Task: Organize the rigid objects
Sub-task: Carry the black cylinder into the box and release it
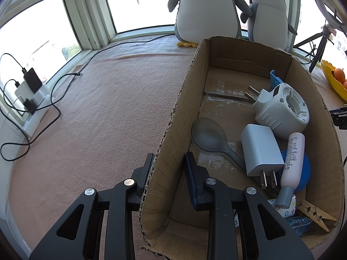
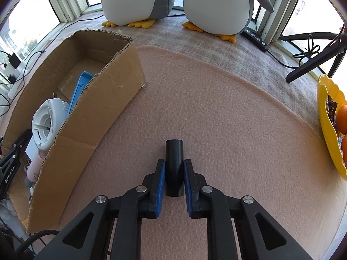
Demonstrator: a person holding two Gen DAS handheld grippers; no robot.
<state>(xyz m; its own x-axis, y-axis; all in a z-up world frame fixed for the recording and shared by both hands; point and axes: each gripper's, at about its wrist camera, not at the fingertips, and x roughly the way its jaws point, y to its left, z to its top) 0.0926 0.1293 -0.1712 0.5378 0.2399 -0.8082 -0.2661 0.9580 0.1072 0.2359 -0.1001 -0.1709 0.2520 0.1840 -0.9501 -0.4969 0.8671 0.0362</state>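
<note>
On the pink mat, your right fingers [image 2: 174,173] clamp the black tube [image 2: 174,166] for boxing; your left fingers [image 1: 169,169] pinch the cardboard box [image 1: 173,130] wall, steadying it.

I count two plush penguins [image 1: 208,10] at top centre, one cardboard box [image 1: 173,134] at right holding one grey spoon [image 1: 211,137], one wooden clothespin [image 1: 315,214], and one black tube [image 2: 174,166] at lower centre
</note>
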